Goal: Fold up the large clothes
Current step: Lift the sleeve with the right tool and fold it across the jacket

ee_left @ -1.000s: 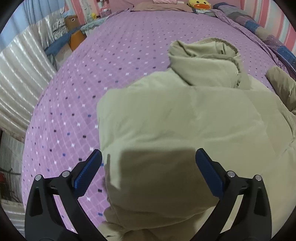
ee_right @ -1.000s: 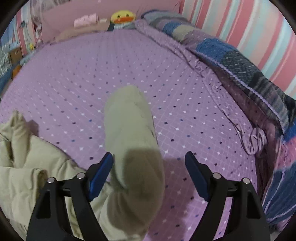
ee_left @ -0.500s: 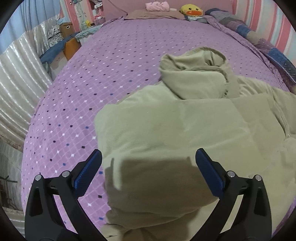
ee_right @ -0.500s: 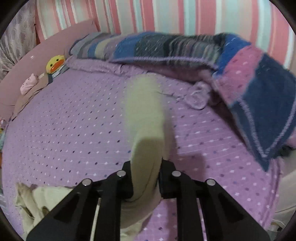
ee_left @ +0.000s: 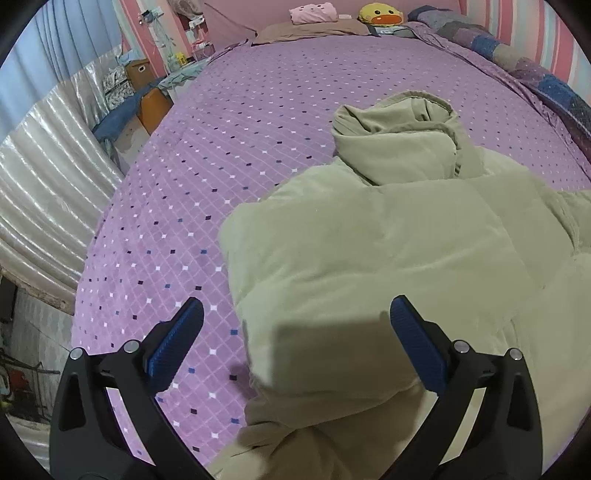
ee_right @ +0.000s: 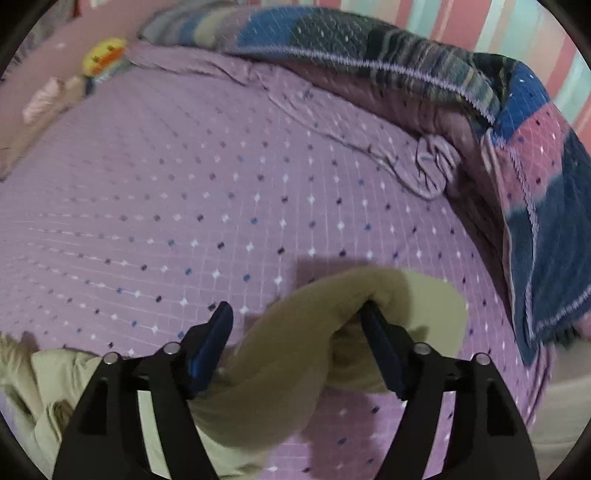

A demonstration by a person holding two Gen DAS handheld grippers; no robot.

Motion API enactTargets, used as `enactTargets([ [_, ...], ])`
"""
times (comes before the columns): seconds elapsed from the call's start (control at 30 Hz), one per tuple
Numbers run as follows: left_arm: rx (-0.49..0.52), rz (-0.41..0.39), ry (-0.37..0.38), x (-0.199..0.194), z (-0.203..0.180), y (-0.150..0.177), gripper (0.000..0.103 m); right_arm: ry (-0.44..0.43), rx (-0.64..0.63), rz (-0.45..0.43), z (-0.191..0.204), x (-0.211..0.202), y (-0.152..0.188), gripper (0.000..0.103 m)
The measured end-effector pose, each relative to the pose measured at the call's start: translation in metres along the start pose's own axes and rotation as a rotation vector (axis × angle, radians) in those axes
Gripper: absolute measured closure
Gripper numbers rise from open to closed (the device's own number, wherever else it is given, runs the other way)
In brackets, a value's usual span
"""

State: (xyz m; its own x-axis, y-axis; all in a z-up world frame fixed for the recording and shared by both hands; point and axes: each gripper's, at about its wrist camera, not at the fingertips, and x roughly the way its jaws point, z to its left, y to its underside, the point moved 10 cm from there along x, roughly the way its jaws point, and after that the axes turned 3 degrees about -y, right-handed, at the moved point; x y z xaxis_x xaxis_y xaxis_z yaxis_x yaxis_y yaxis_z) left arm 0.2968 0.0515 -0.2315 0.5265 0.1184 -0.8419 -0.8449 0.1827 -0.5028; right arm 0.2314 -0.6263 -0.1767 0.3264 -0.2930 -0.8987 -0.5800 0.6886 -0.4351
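A large khaki padded jacket point(ee_left: 388, 258) lies on the purple patterned bed point(ee_left: 258, 110), its hood point(ee_left: 402, 144) bunched at the far end. My left gripper point(ee_left: 295, 339) is open and empty, hovering over the jacket's near left edge. In the right wrist view, one khaki sleeve point(ee_right: 332, 325) lies on the bed and runs between the fingers of my right gripper point(ee_right: 299, 339), which is open. The sleeve's end drapes around the right fingertip point(ee_right: 373, 317). The rest of the jacket point(ee_right: 44, 387) shows at the lower left.
A striped quilt point(ee_right: 461, 103) is heaped along the bed's right side by the striped wall. A yellow duck toy point(ee_left: 380, 14) and pillows sit at the head. The bed's left edge drops to a silver curtain point(ee_left: 44, 177) and boxes.
My right gripper, shut on the sleeve half a second ago, has opened and the sleeve has dropped onto the bed. My left gripper has shifted a little left over the jacket, still open.
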Motion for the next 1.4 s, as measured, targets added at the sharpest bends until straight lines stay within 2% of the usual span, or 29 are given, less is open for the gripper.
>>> enactTargets([
  [0.13,-0.034,0.007,0.023,0.002,-0.004,-0.003,0.003,-0.120,0.043,0.001,-0.038,-0.007,0.002,0.017],
  [0.37,-0.056,0.033,0.039,0.006,-0.009,0.004,0.003,-0.385,0.079,-0.019,-0.075,-0.003,0.030,0.016],
  [0.43,-0.057,0.034,0.029,0.007,-0.006,0.003,0.003,-0.410,0.099,-0.040,-0.081,-0.007,0.030,0.016],
  [0.5,-0.066,0.040,0.023,0.008,-0.003,0.003,0.003,-0.407,0.125,-0.083,-0.095,-0.015,0.024,0.016],
  [0.57,-0.077,0.040,0.022,0.007,0.001,0.002,0.003,-0.351,0.112,-0.122,-0.110,-0.019,0.017,0.016],
  [0.63,-0.084,0.038,0.020,0.006,0.003,0.002,0.003,-0.265,0.037,-0.101,-0.119,-0.010,0.021,0.016],
  [0.73,-0.096,0.044,0.017,0.007,0.006,0.007,0.003,-0.208,-0.053,-0.025,-0.124,0.022,0.040,0.016],
  [0.8,-0.101,0.057,0.014,0.009,0.006,0.010,0.003,-0.229,-0.033,0.017,-0.130,0.041,0.052,0.016],
  [0.87,-0.100,0.068,0.004,0.011,0.005,0.014,0.003,-0.307,0.061,0.086,-0.134,0.067,0.068,0.016],
  [0.9,-0.097,0.072,-0.001,0.011,0.004,0.015,0.003,-0.352,0.107,0.105,-0.134,0.075,0.073,0.025],
  [0.93,-0.093,0.074,-0.004,0.011,0.003,0.016,0.003,-0.437,0.182,0.101,-0.132,0.079,0.074,0.062],
  [0.97,-0.086,0.073,-0.009,0.010,0.002,0.015,0.003,-0.471,0.213,0.090,-0.132,0.078,0.071,0.082],
  [1.0,-0.077,0.069,-0.016,0.008,0.001,0.015,0.003,-0.463,0.228,0.073,-0.134,0.075,0.067,0.089],
  [1.03,-0.062,0.062,-0.029,0.006,0.000,0.012,0.003,-0.420,0.218,0.042,-0.138,0.068,0.059,0.093],
  [1.1,-0.040,0.049,-0.046,0.002,-0.001,0.008,0.003,-0.271,0.166,-0.036,-0.157,0.044,0.032,0.095],
  [1.17,-0.026,0.034,-0.049,-0.004,-0.003,0.003,0.003,-0.190,0.168,-0.098,-0.181,0.015,0.002,0.095],
  [1.23,-0.019,0.027,-0.048,-0.007,-0.003,0.000,0.003,-0.224,0.171,-0.066,-0.192,0.003,-0.017,0.095],
  [1.3,-0.017,0.029,-0.047,-0.006,-0.004,0.000,0.003,-0.197,0.112,0.018,-0.197,0.008,-0.026,0.091],
  [1.37,-0.020,0.037,-0.049,-0.002,-0.005,0.003,0.003,-0.131,0.116,0.056,-0.212,0.014,-0.027,0.074],
  [1.4,-0.024,0.044,-0.046,0.000,-0.006,0.004,0.003,-0.125,0.140,0.030,-0.220,0.012,-0.028,0.047],
])
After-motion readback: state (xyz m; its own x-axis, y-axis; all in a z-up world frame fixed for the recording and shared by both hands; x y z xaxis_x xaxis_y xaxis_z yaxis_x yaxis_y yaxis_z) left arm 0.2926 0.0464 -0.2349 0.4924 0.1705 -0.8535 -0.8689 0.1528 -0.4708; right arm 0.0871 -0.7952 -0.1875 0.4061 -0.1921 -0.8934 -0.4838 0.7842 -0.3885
